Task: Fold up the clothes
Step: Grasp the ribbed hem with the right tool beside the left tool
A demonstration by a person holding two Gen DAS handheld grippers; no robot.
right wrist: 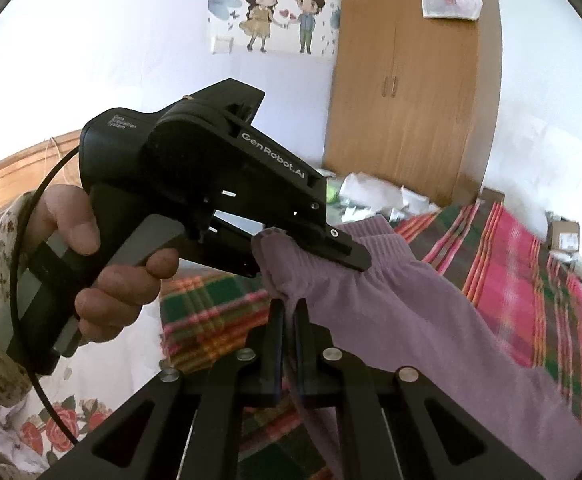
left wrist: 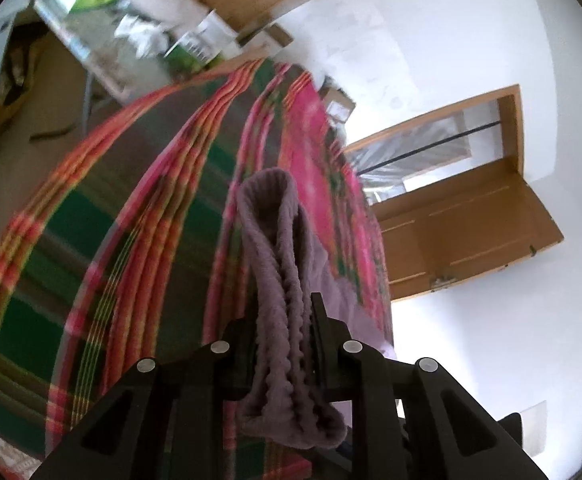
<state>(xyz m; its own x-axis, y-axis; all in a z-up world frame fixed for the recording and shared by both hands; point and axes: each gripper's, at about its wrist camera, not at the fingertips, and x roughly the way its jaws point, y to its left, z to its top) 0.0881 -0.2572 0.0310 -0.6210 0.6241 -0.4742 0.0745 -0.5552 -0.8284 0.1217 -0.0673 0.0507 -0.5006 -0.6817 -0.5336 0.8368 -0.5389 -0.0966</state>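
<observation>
Above a plaid bedspread point(right wrist: 511, 264), both grippers pinch a purple garment point(right wrist: 411, 300), left gripper point(right wrist: 343, 248) just beyond right gripper point(right wrist: 289, 312).

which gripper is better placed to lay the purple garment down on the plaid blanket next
Right, probably. The right hand-held gripper pinches the purple garment low, just over the plaid blanket. The left hand-held gripper clamps its ribbed cuff higher up.

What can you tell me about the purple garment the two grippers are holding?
The purple garment is soft, with a ribbed knit band. It is lifted above the plaid blanket. The left gripper is clamped on the bunched ribbed edge; the right gripper pinches the cloth just below. The rest drapes away to the right.
</observation>
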